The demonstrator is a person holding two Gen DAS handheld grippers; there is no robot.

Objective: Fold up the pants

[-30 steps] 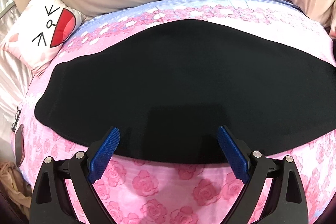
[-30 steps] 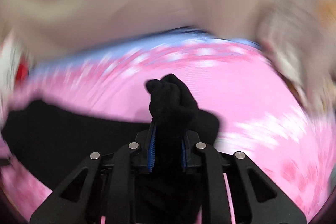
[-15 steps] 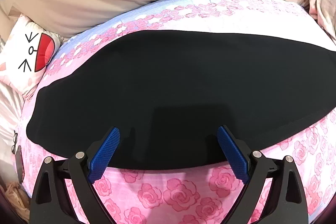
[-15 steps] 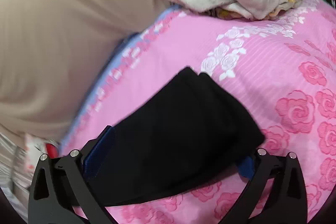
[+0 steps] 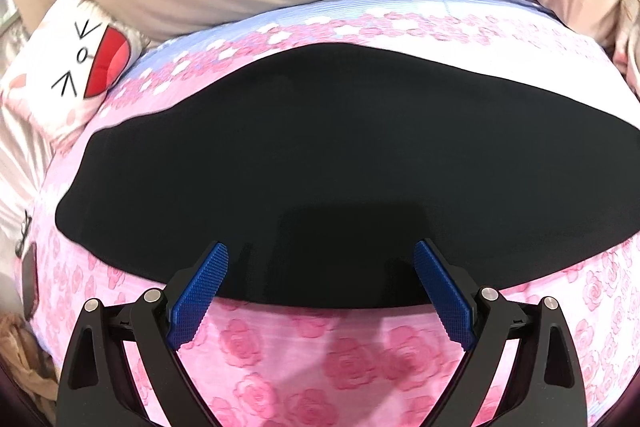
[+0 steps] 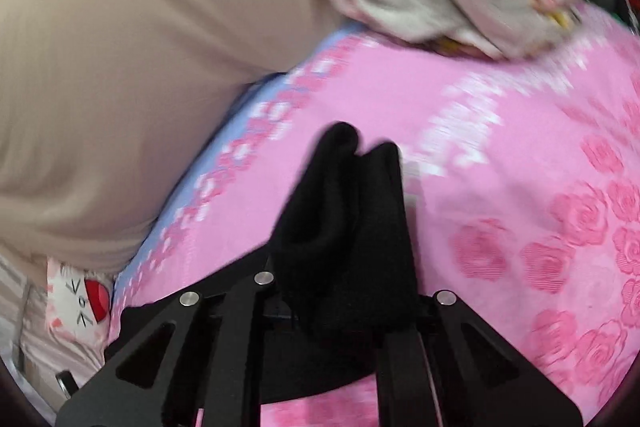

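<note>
My right claw [image 6: 340,267] is clamped on a bunched end of the black pants [image 5: 320,163]; my left claw [image 5: 320,291] gapes empty. Seemingly folded lengthwise; crosswise folding remains.

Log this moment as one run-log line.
task: fold pants | left gripper: open, over pants edge | right gripper: shut on bunched pants end | pants: flat on bedsheet | step: fold not done
</note>
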